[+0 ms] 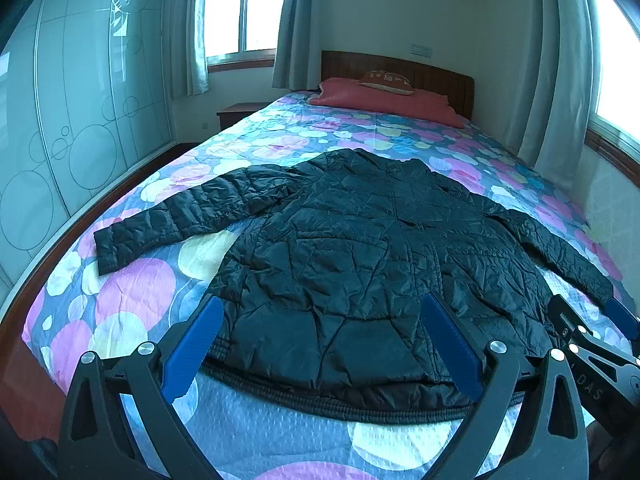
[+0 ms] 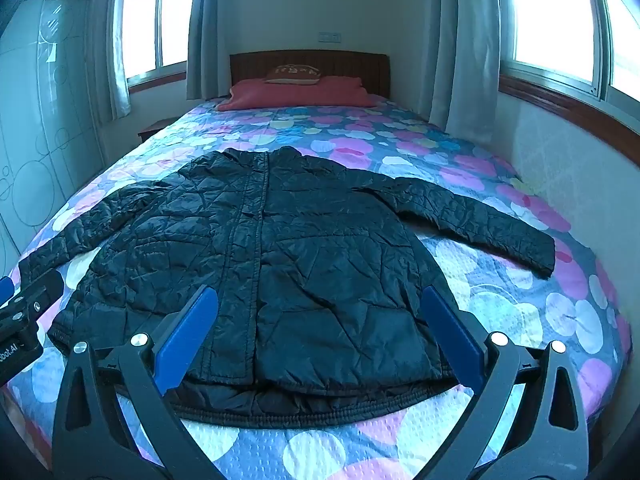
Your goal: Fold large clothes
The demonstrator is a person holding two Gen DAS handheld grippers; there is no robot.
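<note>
**A:** Fingers first. Your left gripper [image 1: 320, 340] has its blue pads spread as wide as they go, nothing between them, nothing touched. It hangs above the near hem, tilted down at the cloth.

**B:** And the right?

**A:** Same. Your right gripper [image 2: 320, 332] stands fully apart and empty, hovering over the hem on the other side of the zip. In the left wrist view you can see its body at the right edge, so your two hands are close together, side by side.

**B:** Where's the garment?

**A:** The black quilted jacket [image 2: 280, 240] lies front up on the bed [image 2: 500, 312], zipped, hem nearest you, collar toward the headboard [image 2: 308, 64]. Left sleeve [image 1: 160, 220] is thrown out flat toward the wardrobe side, right sleeve [image 2: 480, 216] out toward the wall. A red pillow [image 2: 296, 94] sits well apart from it, at the head.

**B:** Why spread like that?

**A:** My reading: laid flat with both sleeves out so you can fold each one inward cleanly. You're holding wide and empty because no fold is started yet; the quilting is thick, so expect to need that full opening for a sleeve or hem.
</note>
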